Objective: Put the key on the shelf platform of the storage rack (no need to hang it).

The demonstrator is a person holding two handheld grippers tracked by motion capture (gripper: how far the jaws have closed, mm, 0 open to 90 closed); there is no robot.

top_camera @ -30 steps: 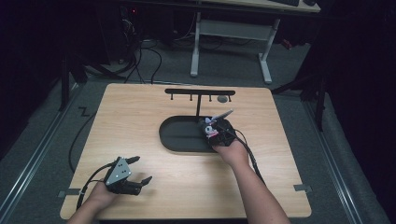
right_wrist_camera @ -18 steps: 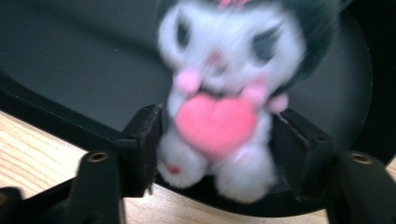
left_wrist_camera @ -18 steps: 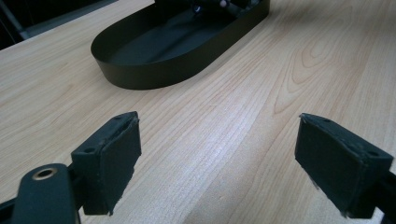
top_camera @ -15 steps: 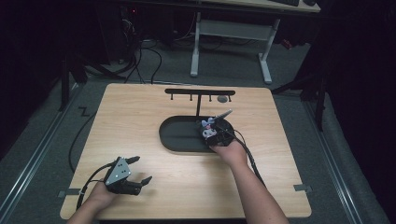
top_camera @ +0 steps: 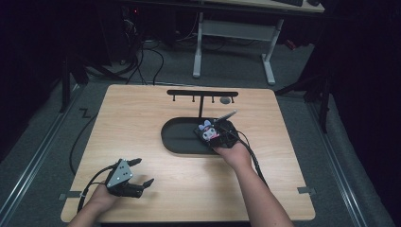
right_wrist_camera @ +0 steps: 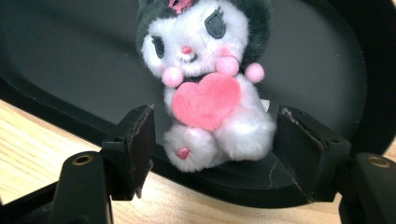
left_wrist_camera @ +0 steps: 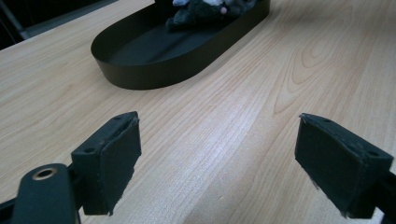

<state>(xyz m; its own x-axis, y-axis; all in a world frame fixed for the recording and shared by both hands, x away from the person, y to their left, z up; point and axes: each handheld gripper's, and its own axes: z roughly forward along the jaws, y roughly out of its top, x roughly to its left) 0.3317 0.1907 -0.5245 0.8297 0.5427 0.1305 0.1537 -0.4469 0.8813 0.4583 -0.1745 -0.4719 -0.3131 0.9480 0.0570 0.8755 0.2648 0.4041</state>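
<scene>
Plush toy (right_wrist_camera: 210,98), white and black with a pink heart, lies in the right end of the black oval tray (top_camera: 177,137) at table centre. Right gripper (right_wrist_camera: 212,140) at the tray's near rim, jaws spread wide on either side of the plush, gripping nothing. Left gripper (top_camera: 137,177) near the table's near-left corner, jaws wide apart over bare wood, empty.

The plush toy (right_wrist_camera: 210,93) before my right jaws is white and black, with a pink heart on its chest and pink cheeks. It lies face up at one end of the black oval tray (top_camera: 182,139).
</scene>
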